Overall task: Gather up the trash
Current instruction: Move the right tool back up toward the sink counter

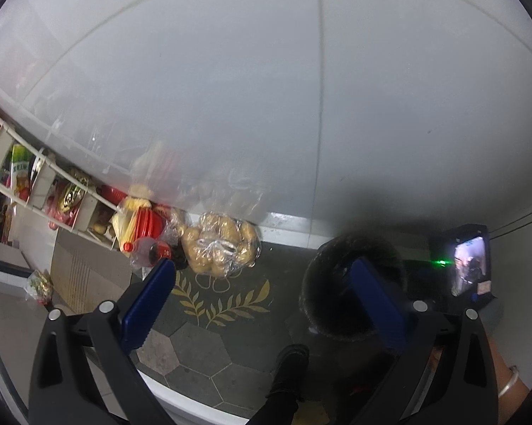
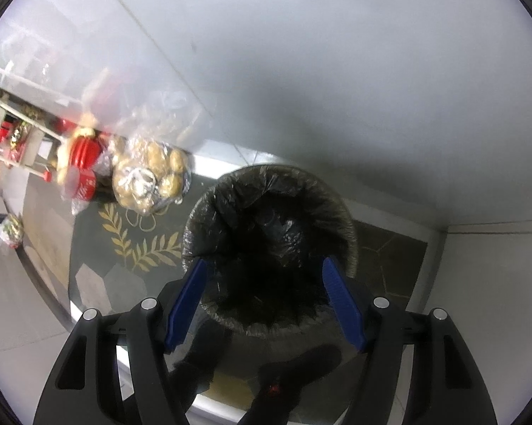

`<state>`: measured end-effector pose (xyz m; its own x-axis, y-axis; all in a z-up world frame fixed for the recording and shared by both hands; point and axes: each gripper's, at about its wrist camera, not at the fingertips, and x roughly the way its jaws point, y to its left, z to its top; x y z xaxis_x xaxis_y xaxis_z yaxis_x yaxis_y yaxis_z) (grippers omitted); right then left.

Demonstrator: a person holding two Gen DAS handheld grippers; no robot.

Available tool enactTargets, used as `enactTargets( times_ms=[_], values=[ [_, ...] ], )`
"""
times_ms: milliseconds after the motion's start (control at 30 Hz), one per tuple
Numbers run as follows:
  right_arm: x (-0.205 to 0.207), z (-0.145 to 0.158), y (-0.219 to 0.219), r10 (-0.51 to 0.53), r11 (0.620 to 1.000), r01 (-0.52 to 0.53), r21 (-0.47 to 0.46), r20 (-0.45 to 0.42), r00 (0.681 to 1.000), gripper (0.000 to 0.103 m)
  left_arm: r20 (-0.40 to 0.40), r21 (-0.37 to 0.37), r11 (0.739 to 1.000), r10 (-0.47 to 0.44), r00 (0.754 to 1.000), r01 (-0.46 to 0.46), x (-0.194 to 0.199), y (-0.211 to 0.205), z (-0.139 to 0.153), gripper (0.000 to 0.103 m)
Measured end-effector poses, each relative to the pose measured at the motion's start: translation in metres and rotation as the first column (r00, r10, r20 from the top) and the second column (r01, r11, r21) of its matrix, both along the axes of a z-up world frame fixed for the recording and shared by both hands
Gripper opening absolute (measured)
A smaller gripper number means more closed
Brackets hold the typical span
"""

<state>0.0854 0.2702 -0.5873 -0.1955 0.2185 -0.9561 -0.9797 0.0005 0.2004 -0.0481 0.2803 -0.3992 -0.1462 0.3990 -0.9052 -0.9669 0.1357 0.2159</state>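
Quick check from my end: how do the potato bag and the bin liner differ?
The potato bag is clear, so the potatoes show; the bin liner is black and its contents cannot be made out. The potato bag is knotted shut and sits on the mat; the bin liner gapes open, folded over the bin's rim. Both are thin, crinkled plastic.

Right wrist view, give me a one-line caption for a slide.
Open right gripper above a bin lined with a black bag, a clear bag of potatoes on the mat beside it.
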Motion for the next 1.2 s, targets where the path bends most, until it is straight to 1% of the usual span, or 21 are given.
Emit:
enactTargets(
  times_ms=[167,333,533,700,833,933,1033,1200],
  values=[
    [0.02,0.049,-0.014,-0.04,0.998,0.039,0.048,0.001,0.999,0.066,0.01,0.018,0.999,-0.035,0.999,0.034,0.019,-0.001,0.016,0.097],
    [0.044,0.103,-0.038,-0.095,0.991,0.094,0.098,-0.003,0.996,0.066,0.019,0.043,0.996,-0.082,0.996,0.082,0.04,-0.002,0.038,0.097],
    [0.075,0.178,-0.078,-0.17,0.975,0.166,0.149,0.012,0.985,0.066,0.027,0.083,0.985,-0.153,0.988,0.15,0.066,-0.008,0.071,0.097],
    [0.101,0.244,-0.115,-0.249,0.953,0.238,0.188,0.041,0.968,0.066,0.04,0.111,0.969,-0.228,0.973,0.222,0.091,-0.02,0.101,0.097],
    [0.119,0.289,-0.141,-0.294,0.934,0.274,0.23,0.054,0.954,0.066,0.056,0.13,0.946,-0.305,0.951,0.296,0.117,-0.035,0.125,0.097],
    [0.129,0.325,-0.162,-0.324,0.916,0.294,0.274,0.07,0.943,0.069,0.062,0.149,0.924,-0.363,0.93,0.351,0.137,-0.048,0.14,0.097],
    [0.139,0.35,-0.183,-0.353,0.897,0.314,0.31,0.078,0.932,0.071,0.076,0.163,0.9,-0.421,0.904,0.405,0.156,-0.061,0.157,0.097],
    [0.154,0.387,-0.22,-0.413,0.862,0.361,0.355,0.079,0.907,0.071,0.097,0.183,0.866,-0.487,0.868,0.465,0.182,-0.08,0.18,0.097]
  ],
)
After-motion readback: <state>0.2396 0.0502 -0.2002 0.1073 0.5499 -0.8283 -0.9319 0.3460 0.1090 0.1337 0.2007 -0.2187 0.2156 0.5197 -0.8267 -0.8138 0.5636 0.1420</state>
